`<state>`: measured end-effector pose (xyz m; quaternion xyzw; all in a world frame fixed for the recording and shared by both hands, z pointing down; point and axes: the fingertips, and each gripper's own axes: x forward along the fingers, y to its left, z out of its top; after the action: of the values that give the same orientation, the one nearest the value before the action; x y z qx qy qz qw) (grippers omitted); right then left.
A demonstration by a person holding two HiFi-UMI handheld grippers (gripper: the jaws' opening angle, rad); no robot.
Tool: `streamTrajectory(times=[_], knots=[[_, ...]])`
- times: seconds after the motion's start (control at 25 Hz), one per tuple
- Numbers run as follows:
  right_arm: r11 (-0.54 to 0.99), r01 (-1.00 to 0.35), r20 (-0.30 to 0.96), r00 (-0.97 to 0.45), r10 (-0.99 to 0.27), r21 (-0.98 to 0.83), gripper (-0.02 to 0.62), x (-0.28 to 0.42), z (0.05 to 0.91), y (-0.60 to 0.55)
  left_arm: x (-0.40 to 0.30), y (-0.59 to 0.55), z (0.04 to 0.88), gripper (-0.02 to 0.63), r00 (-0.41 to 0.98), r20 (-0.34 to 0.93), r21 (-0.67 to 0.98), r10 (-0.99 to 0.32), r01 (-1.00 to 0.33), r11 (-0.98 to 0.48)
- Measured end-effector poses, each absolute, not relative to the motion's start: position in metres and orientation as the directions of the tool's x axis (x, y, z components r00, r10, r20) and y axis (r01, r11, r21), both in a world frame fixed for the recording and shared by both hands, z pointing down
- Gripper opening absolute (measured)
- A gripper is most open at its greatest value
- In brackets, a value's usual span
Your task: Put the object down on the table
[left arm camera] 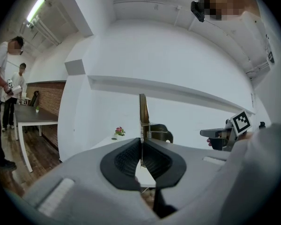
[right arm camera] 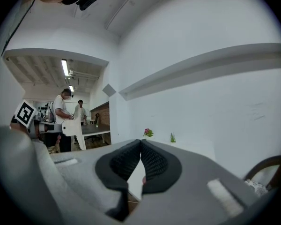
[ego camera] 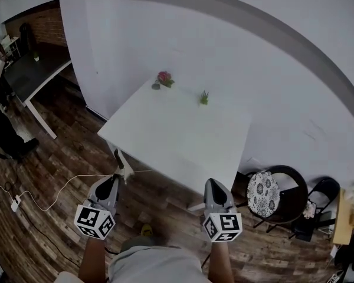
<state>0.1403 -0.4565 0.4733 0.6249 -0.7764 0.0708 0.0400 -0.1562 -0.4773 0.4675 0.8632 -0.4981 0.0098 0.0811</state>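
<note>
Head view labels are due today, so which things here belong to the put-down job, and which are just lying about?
Job in hand:
- left gripper, shut on a thin tool
- white table

Lying about:
- pink flower plant
- small green plant
- patterned chair
- right gripper, shut and empty
</note>
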Motion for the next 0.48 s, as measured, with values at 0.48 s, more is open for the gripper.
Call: streamTrajectory(times=[0.48], knots=[[0.114,-0.991,0.149,-0.123,-0.981,-0.069,0.003,0.136,0.471,-0.475,-0.156,-0.527,0.462,0.011,0.589,0.081,0.118,-0.804,-0.807,-0.579]])
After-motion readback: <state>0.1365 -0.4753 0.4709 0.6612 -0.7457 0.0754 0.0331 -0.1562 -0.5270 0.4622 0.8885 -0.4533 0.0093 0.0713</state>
